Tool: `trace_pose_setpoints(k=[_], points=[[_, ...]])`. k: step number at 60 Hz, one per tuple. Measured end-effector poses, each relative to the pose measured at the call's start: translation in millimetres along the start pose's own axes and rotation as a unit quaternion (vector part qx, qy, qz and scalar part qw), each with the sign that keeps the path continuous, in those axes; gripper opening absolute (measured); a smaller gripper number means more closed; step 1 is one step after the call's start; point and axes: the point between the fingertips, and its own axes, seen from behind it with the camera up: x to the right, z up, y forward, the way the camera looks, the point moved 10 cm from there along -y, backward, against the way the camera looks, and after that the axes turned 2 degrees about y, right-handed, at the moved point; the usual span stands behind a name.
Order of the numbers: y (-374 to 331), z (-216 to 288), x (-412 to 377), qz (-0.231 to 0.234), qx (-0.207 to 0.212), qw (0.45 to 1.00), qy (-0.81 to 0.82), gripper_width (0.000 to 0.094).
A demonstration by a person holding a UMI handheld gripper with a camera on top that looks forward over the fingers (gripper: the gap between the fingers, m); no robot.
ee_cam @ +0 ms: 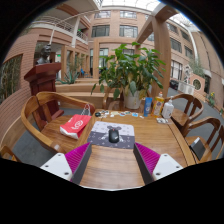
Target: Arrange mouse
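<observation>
Gripper view: the tool is open, its 2 pink pads spread wide with nothing between them. The dark mouse sits on a grey mouse mat on the wooden surface, just ahead of the fingers. A red-and-white pouch lies left of the mat.

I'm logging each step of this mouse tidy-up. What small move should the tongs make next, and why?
Probably ease straight forward and down. The open tongs sit short of the small black computer mouse, which rests untouched on the grey rectangular mouse mat just ahead, roughly centred between the fingers.
</observation>
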Motion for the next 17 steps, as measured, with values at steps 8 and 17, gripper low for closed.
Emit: trace_pose_setpoints(k=[8,17], points=[[-1.0,-1.9,-2.1,-0.002,0.01,1.0,-0.007,0.0848],[-0.6,-3.5,-5.8,-0.006,0.013,1.0,-0.007,0.0846]])
